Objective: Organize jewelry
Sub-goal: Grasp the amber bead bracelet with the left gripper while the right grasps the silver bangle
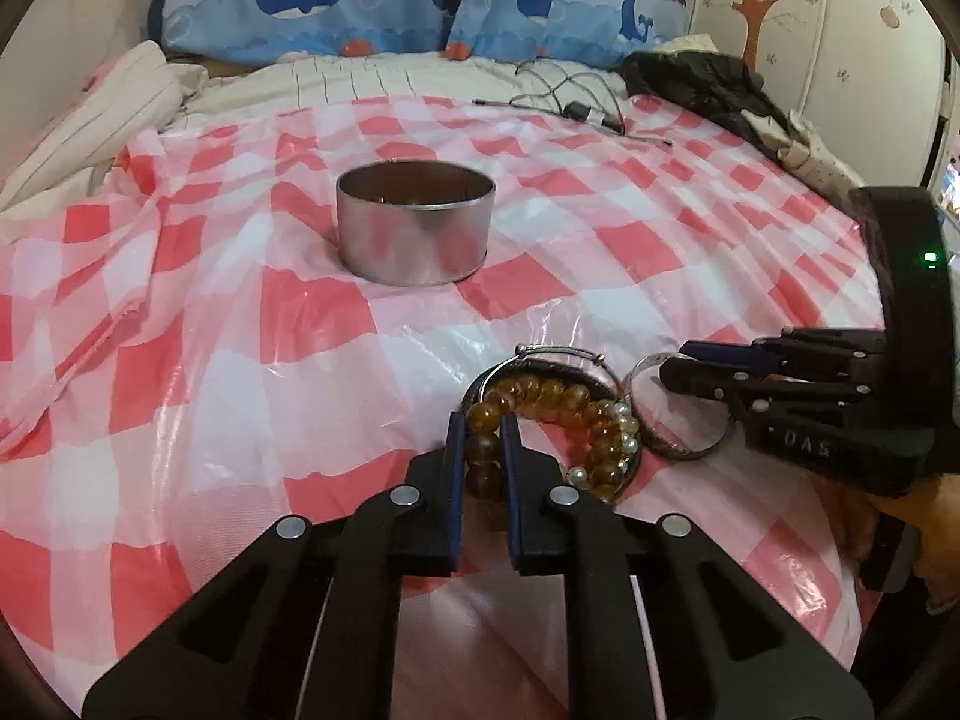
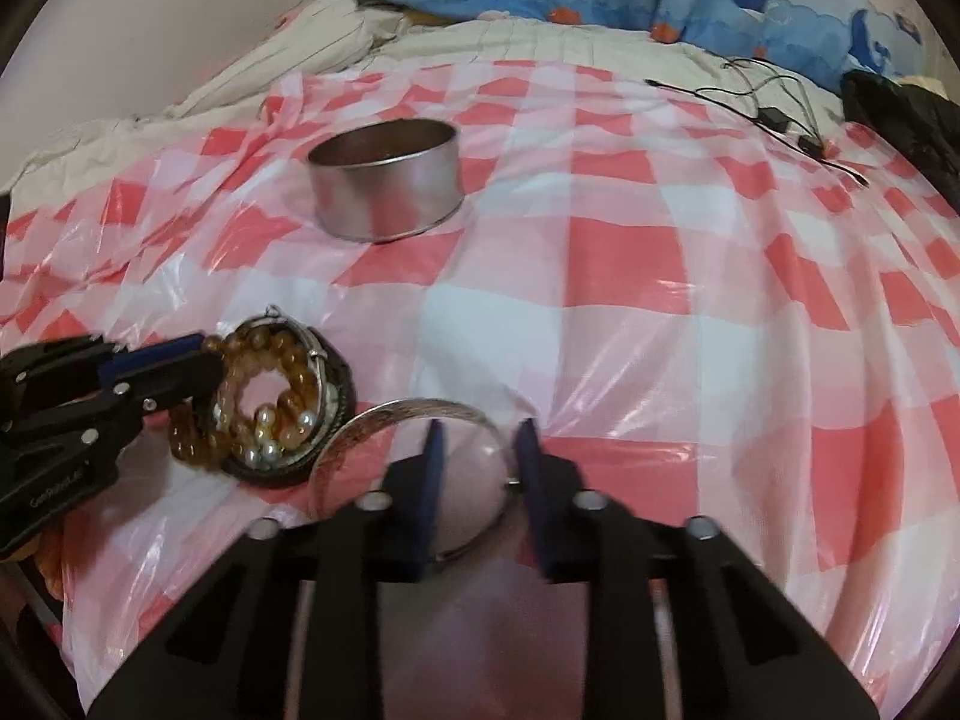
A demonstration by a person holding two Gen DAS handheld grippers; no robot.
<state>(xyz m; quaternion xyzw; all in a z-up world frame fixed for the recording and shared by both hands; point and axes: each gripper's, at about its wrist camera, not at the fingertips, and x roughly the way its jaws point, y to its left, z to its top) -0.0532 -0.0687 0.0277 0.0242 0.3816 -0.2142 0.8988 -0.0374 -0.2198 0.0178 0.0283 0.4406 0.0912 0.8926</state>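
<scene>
Closest in, the left hand-held gripper is pinched narrow on the amber bead bracelet, with a couple of beads sitting right between its blue pads. That bracelet is tangled in a little pile with a pearl strand and a dark bangle on the checkered plastic sheet covering the bed. Just beside the pile, the right hand-held gripper has one pad inside the silver bangle and one outside, closed narrow on its rim as far as I can tell. Further back sits the round metal tin, well apart from the pile, and it looks empty from here. So basically nothing's sorted yet: everything's still on the sheet, and both pieces need lifting and carrying over.
</scene>
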